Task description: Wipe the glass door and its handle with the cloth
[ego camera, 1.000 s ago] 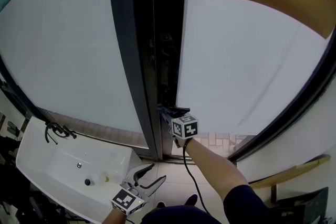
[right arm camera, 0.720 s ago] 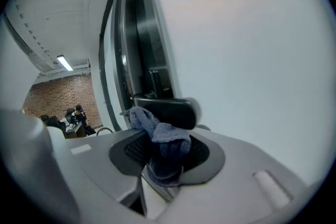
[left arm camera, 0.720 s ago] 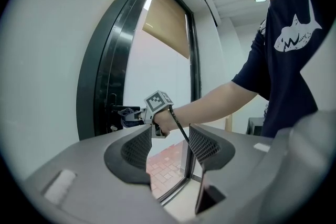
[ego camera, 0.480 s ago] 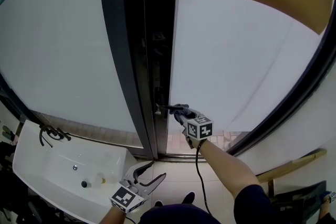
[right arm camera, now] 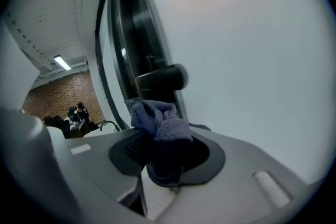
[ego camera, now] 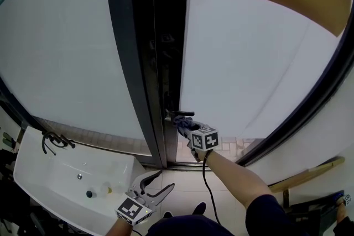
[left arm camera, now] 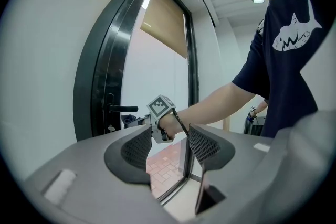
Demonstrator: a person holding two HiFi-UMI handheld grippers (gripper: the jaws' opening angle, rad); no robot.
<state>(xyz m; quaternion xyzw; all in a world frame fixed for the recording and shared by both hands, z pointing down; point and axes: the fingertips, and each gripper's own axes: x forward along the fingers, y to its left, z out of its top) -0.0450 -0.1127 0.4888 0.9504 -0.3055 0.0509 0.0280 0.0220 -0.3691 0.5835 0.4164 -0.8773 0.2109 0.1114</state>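
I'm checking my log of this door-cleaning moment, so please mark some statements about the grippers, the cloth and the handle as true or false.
1. The right gripper is shut on the cloth. True.
2. The left gripper holds a second cloth. False: its jaws stand apart with nothing between them.
3. The cloth is close under the black door handle. True.
4. The left gripper is pressed against the glass door. False: it hangs low, off the glass, near the white sink.
5. The cloth is white. False: it is blue.
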